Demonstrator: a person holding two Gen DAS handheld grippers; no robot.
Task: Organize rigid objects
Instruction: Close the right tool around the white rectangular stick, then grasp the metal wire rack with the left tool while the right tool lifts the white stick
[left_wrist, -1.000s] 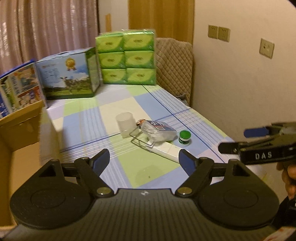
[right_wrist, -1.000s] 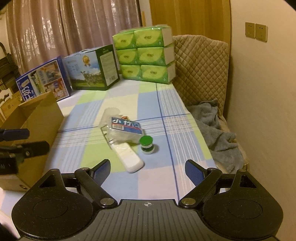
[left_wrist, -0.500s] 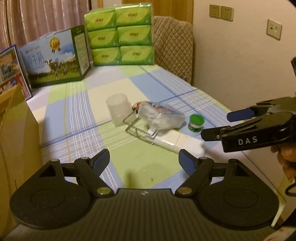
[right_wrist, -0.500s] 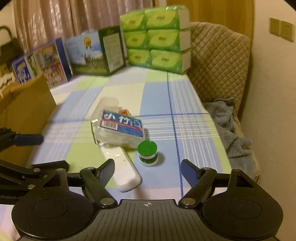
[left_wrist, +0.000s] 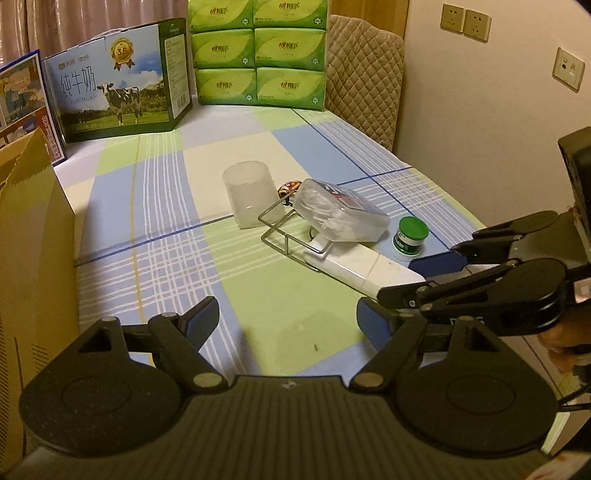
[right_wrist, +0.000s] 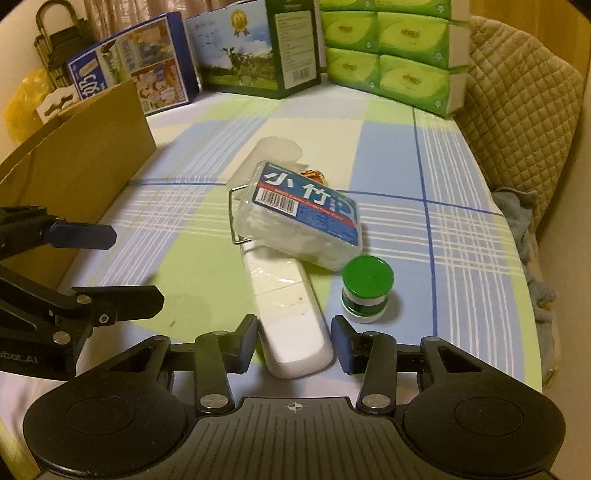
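A long white bar (right_wrist: 291, 317) lies on the checked tablecloth; it also shows in the left wrist view (left_wrist: 362, 269). A clear plastic box with a blue label (right_wrist: 299, 218) leans on it, over a wire rack (left_wrist: 284, 232). A green-lidded jar (right_wrist: 365, 290) stands to the right, and a frosted cup (left_wrist: 251, 192) lies behind. My right gripper (right_wrist: 293, 345) straddles the near end of the white bar, fingers close to its sides but apart from it. My left gripper (left_wrist: 288, 321) is open and empty, above bare cloth.
A cardboard box (right_wrist: 74, 155) stands open at the left edge. Milk cartons (left_wrist: 118, 81) and green tissue packs (left_wrist: 258, 55) line the back. A quilted chair (right_wrist: 517, 122) and a grey cloth (right_wrist: 524, 229) are at the right, by the wall.
My right gripper has moved down and forward onto the white bar, and its fingers have narrowed around the bar's end. My left gripper has moved forward a little.
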